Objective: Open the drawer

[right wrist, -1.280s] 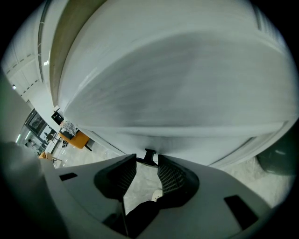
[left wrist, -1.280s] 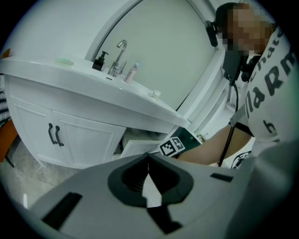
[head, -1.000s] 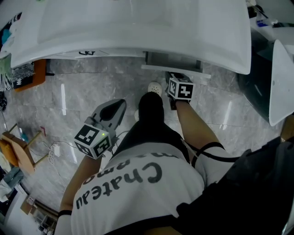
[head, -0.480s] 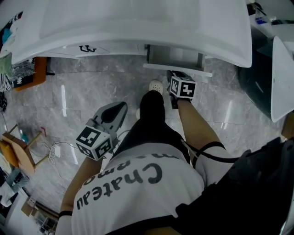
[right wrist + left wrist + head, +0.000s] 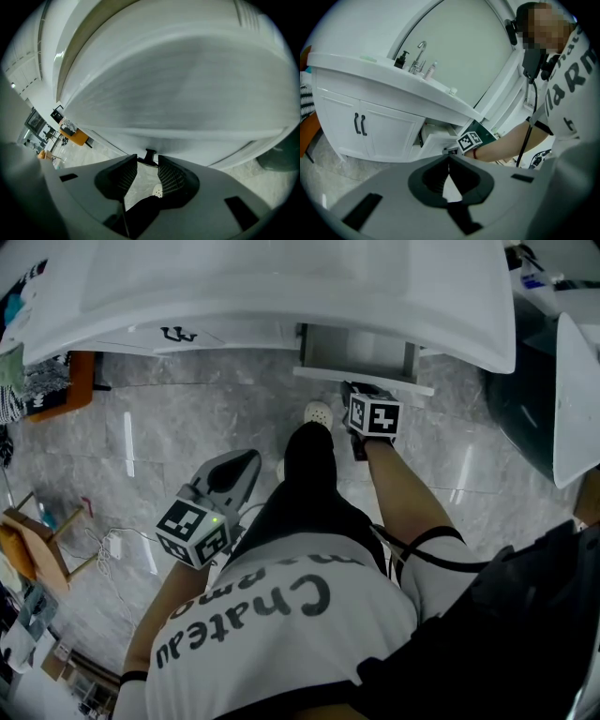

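The white drawer [image 5: 356, 354] stands partly pulled out from under the vanity counter [image 5: 281, 296]. It also shows in the left gripper view, where the drawer [image 5: 437, 139] juts out beside the right hand's marker cube. My right gripper [image 5: 352, 390] is at the drawer front [image 5: 178, 93]. Its jaws are closing, and the black drawer handle [image 5: 150, 156] sits between the tips of the right gripper [image 5: 147, 165]. My left gripper [image 5: 242, 465] hangs over the floor beside the person's leg, well short of the vanity. The jaw tips of the left gripper [image 5: 449, 161] meet on nothing.
Two cabinet doors with black pulls [image 5: 359, 124] are left of the drawer, and a faucet [image 5: 420, 50] and bottles stand on the counter. The person's dark-trousered leg [image 5: 307, 470] and white shoe [image 5: 318, 415] are below the drawer. Orange stool [image 5: 67, 395] left, dark bin [image 5: 525, 418] right.
More of the drawer's inside shows beyond the counter edge than a second ago, with the right gripper still at its front. The left gripper has barely shifted.
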Demonstrator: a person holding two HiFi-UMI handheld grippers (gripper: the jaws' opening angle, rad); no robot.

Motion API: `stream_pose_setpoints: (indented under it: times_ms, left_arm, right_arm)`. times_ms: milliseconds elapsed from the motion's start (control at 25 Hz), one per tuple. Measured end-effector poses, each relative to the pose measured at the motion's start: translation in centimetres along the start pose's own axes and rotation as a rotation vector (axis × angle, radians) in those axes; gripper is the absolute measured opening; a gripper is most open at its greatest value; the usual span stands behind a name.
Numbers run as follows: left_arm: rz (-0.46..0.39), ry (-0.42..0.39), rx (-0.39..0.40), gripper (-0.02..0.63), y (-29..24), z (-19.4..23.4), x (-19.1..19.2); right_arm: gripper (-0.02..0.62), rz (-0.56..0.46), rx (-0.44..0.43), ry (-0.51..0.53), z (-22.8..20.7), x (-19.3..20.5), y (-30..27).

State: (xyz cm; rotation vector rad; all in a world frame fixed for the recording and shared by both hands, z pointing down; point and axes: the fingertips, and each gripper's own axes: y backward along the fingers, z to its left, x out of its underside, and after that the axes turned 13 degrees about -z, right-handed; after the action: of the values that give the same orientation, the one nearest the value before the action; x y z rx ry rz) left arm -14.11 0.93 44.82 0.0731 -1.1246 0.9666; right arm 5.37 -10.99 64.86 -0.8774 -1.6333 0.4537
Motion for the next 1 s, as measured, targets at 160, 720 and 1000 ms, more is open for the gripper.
stream_pose_setpoints:
  times_ms: [160, 720, 1000]
  left_arm:
    - [0.007, 0.0, -0.003, 0.009, 0.3, -0.2, 0.7]
    - [0.014, -0.016, -0.002, 0.009, 0.9, -1.1, 1.0]
    - [-0.001, -0.009, -0.004, 0.009, 1.1, -0.7, 1.1]
  right_arm:
    - [0.144, 0.002, 0.003, 0.002, 0.0, 0.3, 0.2]
    - [0.144, -0.003, 0.004, 0.001, 0.3, 1.2, 1.2]
    - [0.144, -0.003, 0.017, 0.005, 0.4, 1.9, 1.6]
